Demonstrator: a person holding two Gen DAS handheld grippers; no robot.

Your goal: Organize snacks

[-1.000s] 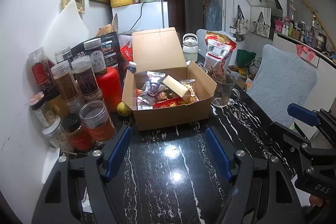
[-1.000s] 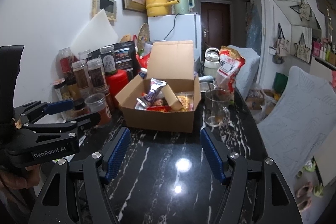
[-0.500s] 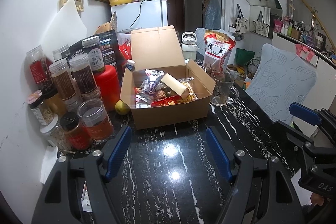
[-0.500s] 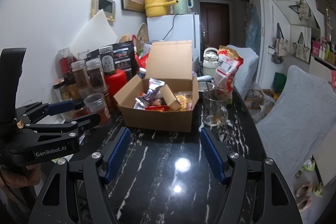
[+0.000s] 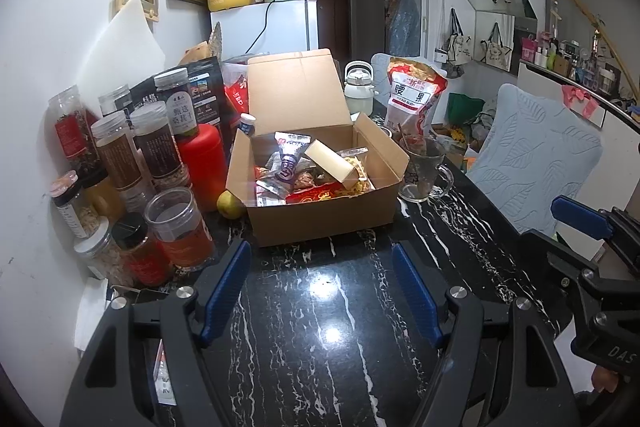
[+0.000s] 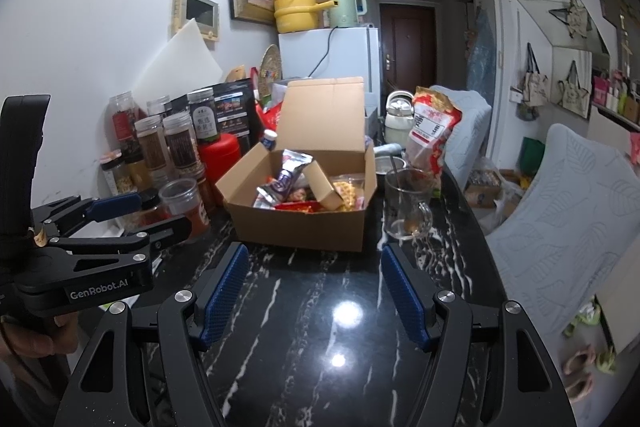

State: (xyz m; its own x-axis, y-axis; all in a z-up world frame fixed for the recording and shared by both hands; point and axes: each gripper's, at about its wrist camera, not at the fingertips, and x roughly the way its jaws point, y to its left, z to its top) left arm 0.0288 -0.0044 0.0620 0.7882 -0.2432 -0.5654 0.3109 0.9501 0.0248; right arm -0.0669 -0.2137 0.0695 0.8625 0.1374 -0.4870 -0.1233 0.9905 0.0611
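Nothing has moved since the earlier frames. Left gripper [image 5: 320, 291] and right gripper [image 6: 312, 291] hover with jaws open, empty. The snack box [image 5: 320, 215] lies widthwise, lid upright.

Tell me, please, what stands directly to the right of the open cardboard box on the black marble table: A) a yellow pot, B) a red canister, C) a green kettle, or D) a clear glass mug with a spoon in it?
D: the clear glass mug with a spoon in it stands just right of the cardboard box, in front of the red snack bag.
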